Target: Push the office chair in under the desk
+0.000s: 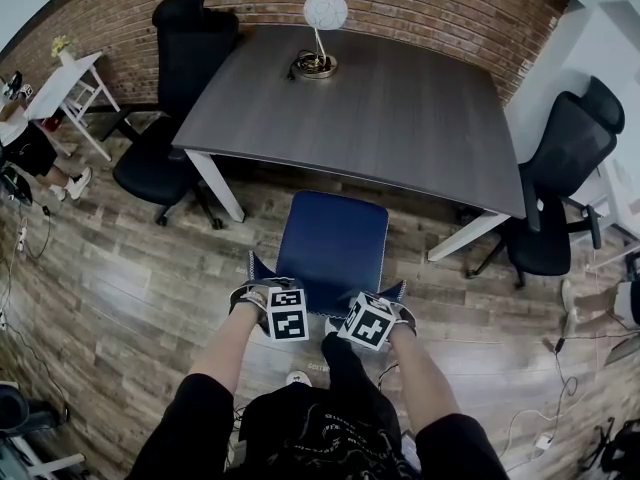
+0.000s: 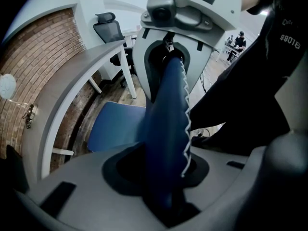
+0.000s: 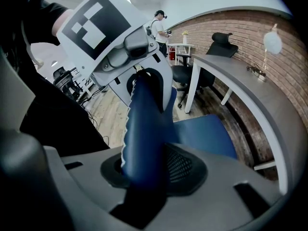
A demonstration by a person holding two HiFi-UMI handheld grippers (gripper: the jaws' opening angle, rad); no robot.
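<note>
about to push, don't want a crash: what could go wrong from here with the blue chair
Both the left claw and right claw pinch only the thin top edge of the blue chair, so a hard push may slip or tip it instead of moving it. If it veers, the seat could strike a white desk leg. A knock might shake the lamp on the desk.
</note>
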